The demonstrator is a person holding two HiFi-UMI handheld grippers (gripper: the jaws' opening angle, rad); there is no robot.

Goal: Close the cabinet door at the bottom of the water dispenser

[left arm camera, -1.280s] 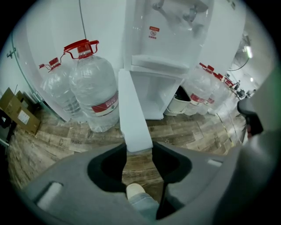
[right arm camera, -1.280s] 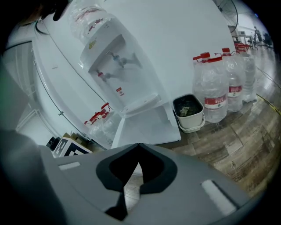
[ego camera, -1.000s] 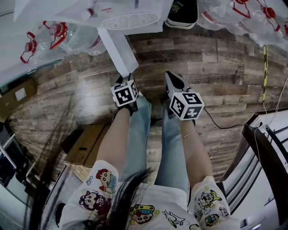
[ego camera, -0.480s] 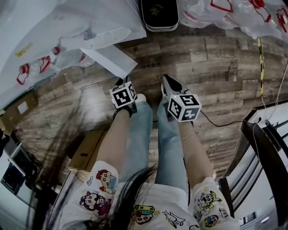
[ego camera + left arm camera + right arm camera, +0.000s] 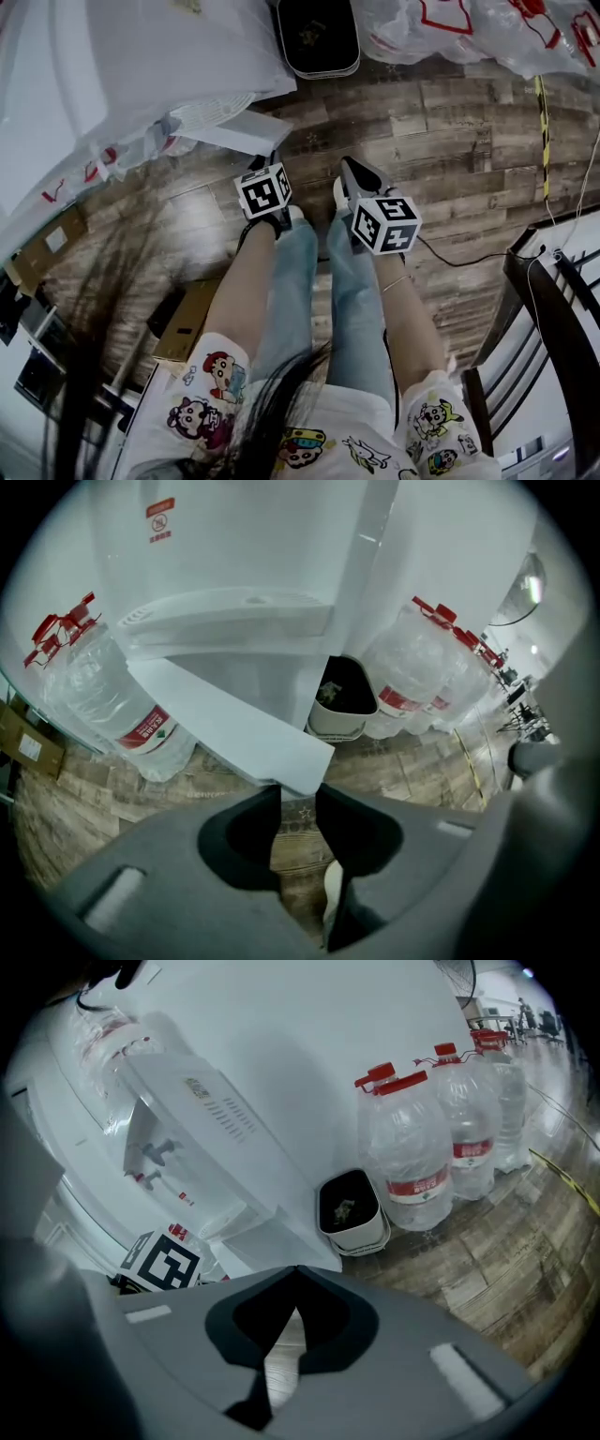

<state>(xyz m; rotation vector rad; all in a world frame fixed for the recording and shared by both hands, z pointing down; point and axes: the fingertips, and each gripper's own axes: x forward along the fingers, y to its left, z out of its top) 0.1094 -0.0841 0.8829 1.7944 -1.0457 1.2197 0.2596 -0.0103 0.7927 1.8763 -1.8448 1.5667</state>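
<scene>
The white water dispenser (image 5: 112, 66) fills the upper left. Its bottom cabinet door (image 5: 230, 133) stands ajar and juts out over the wooden floor. In the left gripper view the door (image 5: 234, 728) ends in a corner that sits between my left gripper's (image 5: 298, 794) tips. The jaws have just been closing and now pinch that corner. In the head view my left gripper (image 5: 265, 161) is at the door's free end. My right gripper (image 5: 349, 167) hangs beside it with jaws shut and empty, and its tips (image 5: 296, 1271) meet over bare floor. The door (image 5: 286, 1241) also shows in the right gripper view.
A black-lined bin (image 5: 319, 37) stands against the wall right of the dispenser. Large water bottles (image 5: 112, 705) (image 5: 422, 1157) flank it on both sides. A cardboard box (image 5: 187, 319) lies at the lower left. A cable (image 5: 459, 258) and a dark chair frame (image 5: 553, 319) are at the right.
The door has swung round toward the dispenser, and my left gripper has gone with it. My right gripper has shifted alongside, still shut.
</scene>
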